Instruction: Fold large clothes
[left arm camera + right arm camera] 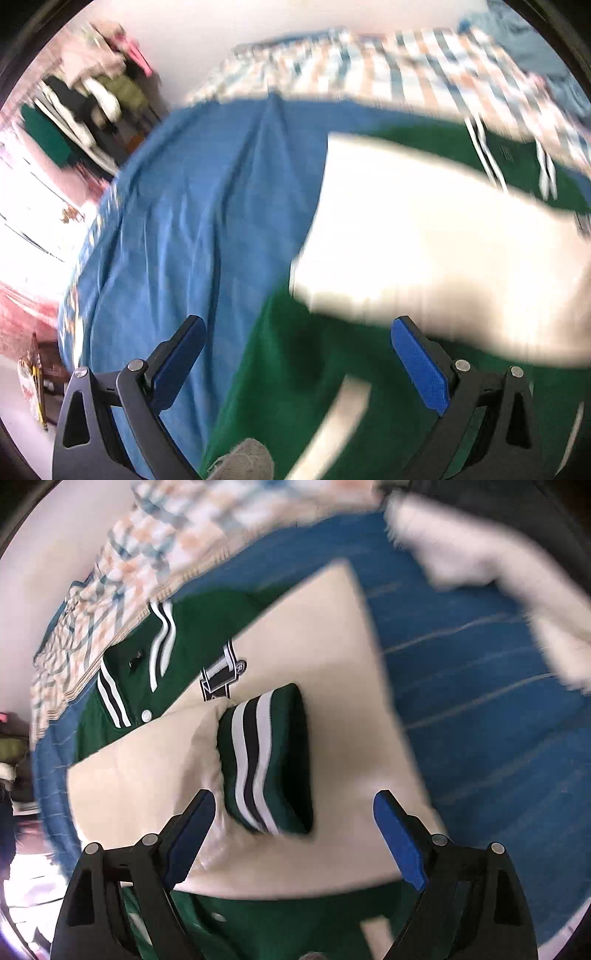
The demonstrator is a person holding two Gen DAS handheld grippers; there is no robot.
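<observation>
A green varsity jacket point(303, 373) with cream sleeves lies on a blue bedsheet point(192, 206). In the left wrist view a cream sleeve point(424, 236) crosses the green body, blurred by motion. My left gripper point(295, 354) is open and empty above the jacket's left edge. In the right wrist view the jacket point(192, 627) has both cream sleeves point(325, 657) folded across its front. A green cuff with white and black stripes point(266, 757) lies on top. My right gripper point(295, 827) is open and empty, just above that cuff.
A plaid blanket point(388, 66) lies bunched at the far side of the bed, also in the right wrist view point(147, 546). Clothes hang on a rack point(85, 99) at the far left. A white cloth point(498, 565) lies at the upper right.
</observation>
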